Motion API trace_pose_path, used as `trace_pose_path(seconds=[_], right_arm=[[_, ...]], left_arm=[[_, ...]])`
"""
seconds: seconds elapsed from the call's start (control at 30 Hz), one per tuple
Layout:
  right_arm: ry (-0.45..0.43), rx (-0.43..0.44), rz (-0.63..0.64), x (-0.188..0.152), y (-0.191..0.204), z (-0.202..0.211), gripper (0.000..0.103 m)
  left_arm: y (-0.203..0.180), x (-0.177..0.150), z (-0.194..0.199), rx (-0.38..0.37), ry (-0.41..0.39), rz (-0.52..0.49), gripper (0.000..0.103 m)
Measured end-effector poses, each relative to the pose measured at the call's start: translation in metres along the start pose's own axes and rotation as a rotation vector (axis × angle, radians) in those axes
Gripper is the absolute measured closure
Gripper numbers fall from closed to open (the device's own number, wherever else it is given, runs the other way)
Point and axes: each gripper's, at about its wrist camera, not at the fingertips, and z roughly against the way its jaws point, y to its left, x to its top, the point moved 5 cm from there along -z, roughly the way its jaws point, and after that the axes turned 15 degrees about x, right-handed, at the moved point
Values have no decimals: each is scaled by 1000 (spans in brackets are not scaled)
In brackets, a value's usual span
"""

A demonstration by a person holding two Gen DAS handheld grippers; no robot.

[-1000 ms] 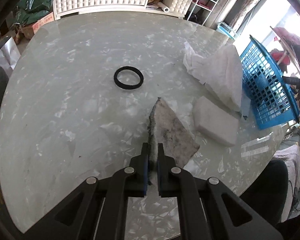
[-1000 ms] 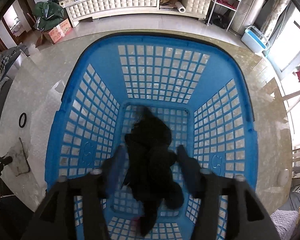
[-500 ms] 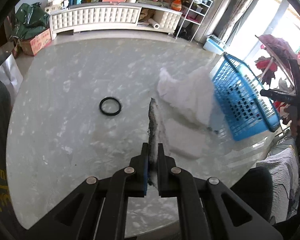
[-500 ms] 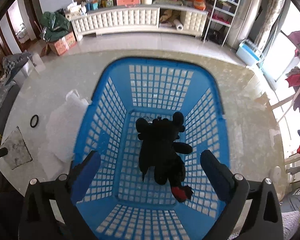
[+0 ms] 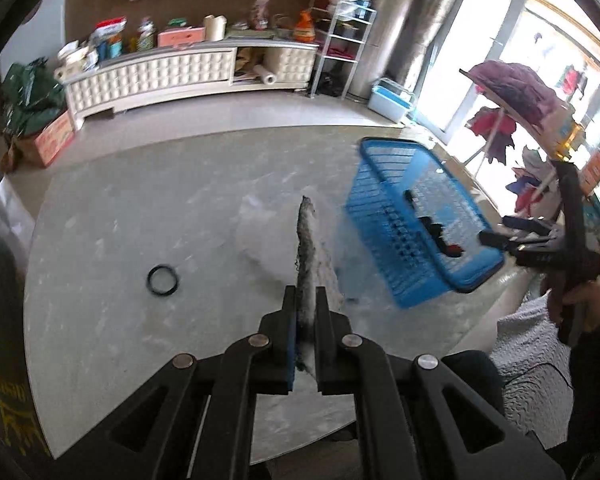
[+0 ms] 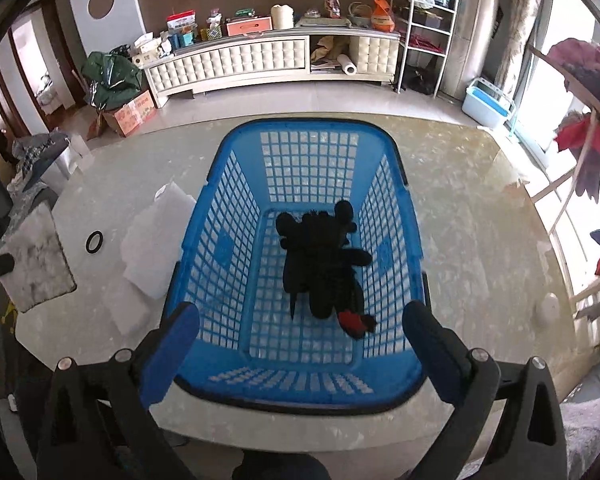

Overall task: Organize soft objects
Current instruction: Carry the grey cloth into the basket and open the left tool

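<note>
Inside blue basket lies black plush; right gripper spread, left gripper clamps cloth

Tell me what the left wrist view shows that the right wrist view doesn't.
Left wrist only: the left gripper, jaws shut on the edge of the grey cloth, and the right gripper from the side near the basket's end.

Right wrist only: the right gripper with jaws wide open above the basket, and the whole black plush toy lying on the basket floor.

Both: the blue basket, the black ring, the white foam pieces on the marble table, and the cloth.
</note>
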Motion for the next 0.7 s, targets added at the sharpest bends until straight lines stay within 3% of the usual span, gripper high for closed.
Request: trace_pose_path(seconds=[0.33,0.7], right_arm=[[-14,3,-54,-19,-24,22,1],[-30,1,-82,-19,-65,39,1]], left_arm=[[-87,42,12,-72,-45,-128,97],[-187,83,-9,-156,-55,-261,97]])
